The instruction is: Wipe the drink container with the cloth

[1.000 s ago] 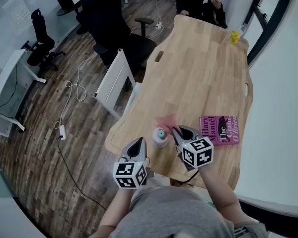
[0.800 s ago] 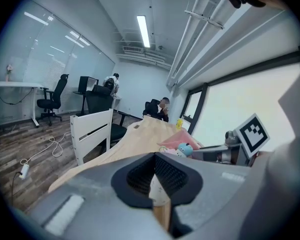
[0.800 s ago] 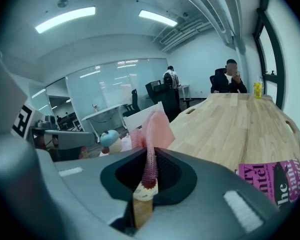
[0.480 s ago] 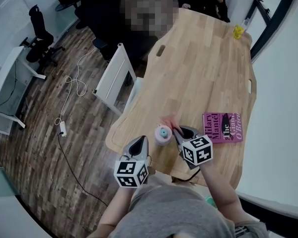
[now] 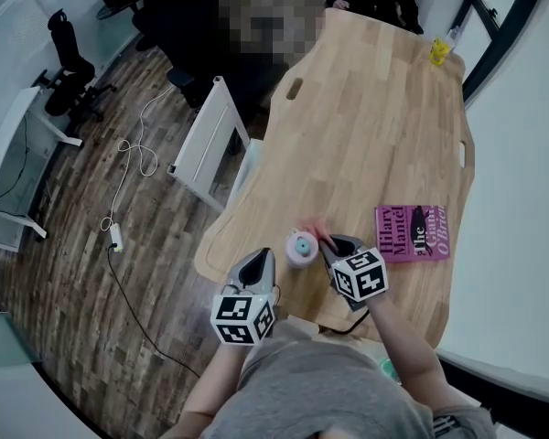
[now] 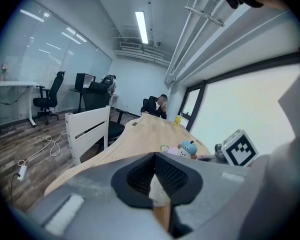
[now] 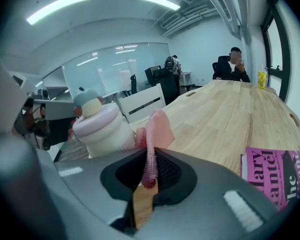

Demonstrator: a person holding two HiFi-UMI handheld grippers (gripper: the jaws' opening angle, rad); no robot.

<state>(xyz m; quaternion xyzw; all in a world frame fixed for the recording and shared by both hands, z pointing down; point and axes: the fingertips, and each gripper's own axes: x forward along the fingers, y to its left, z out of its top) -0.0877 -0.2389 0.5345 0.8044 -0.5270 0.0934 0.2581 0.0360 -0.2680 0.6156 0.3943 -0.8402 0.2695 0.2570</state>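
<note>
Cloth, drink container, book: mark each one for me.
cloth [image 7: 157,126], right gripper view, upper pink fold.
drink container [image 7: 107,140], right gripper view, pale body below the lid.
book [image 5: 412,232], head view, middle of the pink cover.

We wear a grey top [image 5: 320,396]. Left gripper [image 5: 261,259] and right gripper [image 5: 335,245]: grey moulded shells, with black ribbed pads [image 6: 139,175] lining the jaws. Behind each pair of jaws sits a white cube [image 5: 241,319] with black square markers. Beside the jaws, a pale strip [image 7: 242,204].
</note>
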